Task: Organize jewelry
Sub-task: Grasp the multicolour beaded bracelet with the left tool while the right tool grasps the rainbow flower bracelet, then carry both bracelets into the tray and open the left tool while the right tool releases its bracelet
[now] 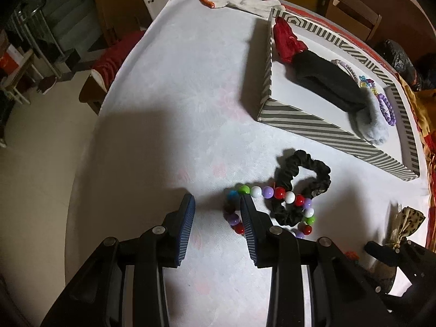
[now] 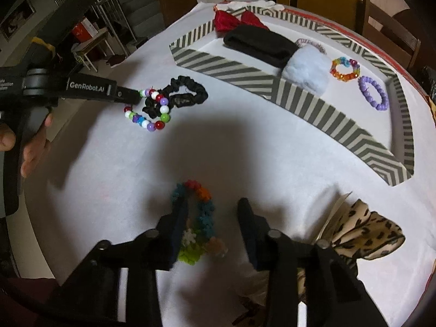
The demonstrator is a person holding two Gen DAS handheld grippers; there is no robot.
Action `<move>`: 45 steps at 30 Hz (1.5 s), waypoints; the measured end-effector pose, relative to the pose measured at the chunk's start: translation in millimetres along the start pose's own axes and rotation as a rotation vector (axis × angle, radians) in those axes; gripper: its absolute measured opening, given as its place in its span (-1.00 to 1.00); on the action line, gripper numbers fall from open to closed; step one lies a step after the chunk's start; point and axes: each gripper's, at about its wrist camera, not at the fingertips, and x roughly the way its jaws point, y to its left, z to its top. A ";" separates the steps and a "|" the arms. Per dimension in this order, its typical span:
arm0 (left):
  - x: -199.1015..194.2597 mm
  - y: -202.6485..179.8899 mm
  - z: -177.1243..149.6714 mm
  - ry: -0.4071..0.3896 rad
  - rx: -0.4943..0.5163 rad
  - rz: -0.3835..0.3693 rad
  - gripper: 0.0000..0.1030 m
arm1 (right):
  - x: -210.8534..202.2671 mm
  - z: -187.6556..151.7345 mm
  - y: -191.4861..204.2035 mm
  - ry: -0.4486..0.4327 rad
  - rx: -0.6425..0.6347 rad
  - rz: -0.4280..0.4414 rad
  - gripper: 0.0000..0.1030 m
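Observation:
A multicoloured bead bracelet [image 1: 275,193] lies on the white tablecloth, tangled with a black scrunchie [image 1: 302,182]; both show in the right wrist view, the bracelet [image 2: 148,121] and the scrunchie [image 2: 188,92]. My left gripper [image 1: 218,212] is open, its right finger touching the bracelet's left end. My right gripper [image 2: 212,212] is open, low over a colourful star-bead bracelet [image 2: 201,215] that lies between its fingers. A grey-striped tray [image 2: 327,114] holds a purple bead bracelet [image 2: 373,92], a rainbow bracelet [image 2: 344,68], a pale fluffy scrunchie [image 2: 305,68], a black band and a red bow.
A leopard-print bow [image 2: 365,234] lies right of my right gripper. A white glove [image 1: 245,0] lies at the table's far edge. Chairs stand around the table. The table's left edge drops to the floor.

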 end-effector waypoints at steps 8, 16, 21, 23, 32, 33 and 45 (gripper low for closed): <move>-1.7 -5.0 -5.7 -0.001 0.058 -0.044 -0.76 | 2.7 3.5 -2.8 0.001 0.012 0.007 -0.79; -2.0 -3.6 -4.5 0.045 0.069 -0.130 -0.53 | 0.3 -0.2 1.4 0.013 -0.014 0.043 -0.55; -3.4 -21.2 -11.7 0.002 0.152 -0.051 -0.81 | 2.0 -0.8 6.5 -0.004 -0.019 0.026 -0.79; -3.3 -21.0 -12.5 0.009 0.144 -0.081 -0.89 | 2.0 -1.0 6.4 -0.005 -0.016 0.029 -0.86; -54.3 -15.5 -6.4 -0.064 0.118 -0.175 -0.89 | -44.4 12.1 -8.3 -0.115 0.044 0.094 -0.99; -61.2 -16.9 -4.2 -0.074 0.120 -0.181 -0.89 | -50.9 14.1 -12.1 -0.128 0.058 0.108 -0.99; -101.5 -20.7 0.8 -0.152 0.125 -0.197 -0.89 | -12.5 9.4 4.6 -0.015 -0.030 0.095 -0.61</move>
